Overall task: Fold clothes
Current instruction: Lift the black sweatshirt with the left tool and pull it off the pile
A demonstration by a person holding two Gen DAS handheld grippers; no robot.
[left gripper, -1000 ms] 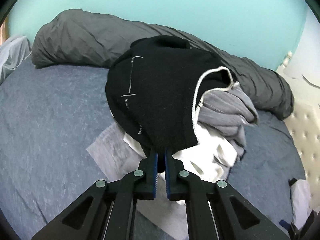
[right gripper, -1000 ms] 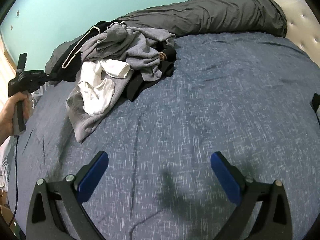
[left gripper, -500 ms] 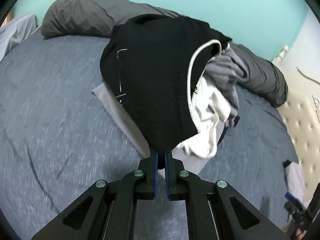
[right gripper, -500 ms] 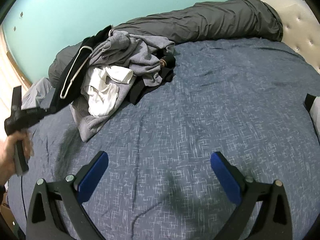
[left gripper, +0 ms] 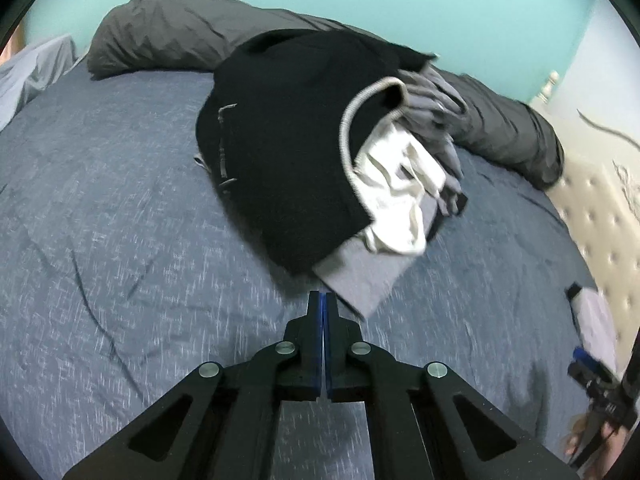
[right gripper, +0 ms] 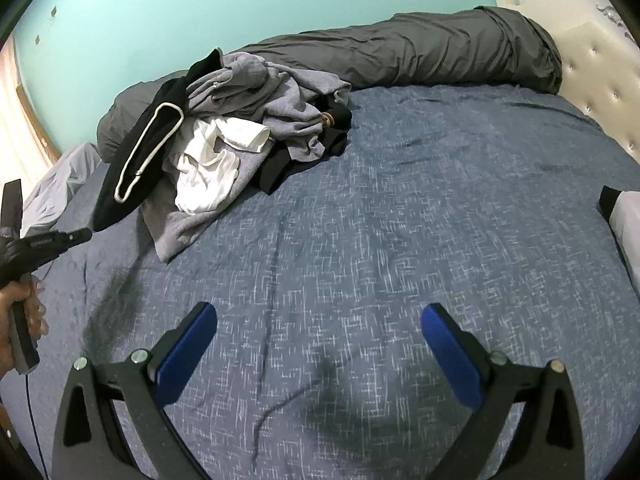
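A heap of clothes lies on the blue bed: a black garment with a white-trimmed edge (left gripper: 288,148), a white garment (left gripper: 396,196) and grey garments (left gripper: 364,276). My left gripper (left gripper: 322,300) is shut with nothing between its fingers, just short of the black garment's near edge. In the right wrist view the same black garment (right gripper: 136,168), white garment (right gripper: 208,168) and grey garments (right gripper: 276,96) lie at far left, and the left gripper (right gripper: 82,235) points at the black hem. My right gripper (right gripper: 320,344) is wide open and empty over bare bedding.
A rolled dark grey duvet (right gripper: 440,56) lies along the back by the turquoise wall. A tufted cream headboard (right gripper: 600,80) is on the right. A pale pillow (right gripper: 628,220) sits at the right edge. Light grey fabric (left gripper: 36,72) lies at far left.
The black garment has slipped out of my left gripper and dropped back onto the heap; the left gripper has pulled back, still shut. The right gripper has stayed open, shifting slightly.
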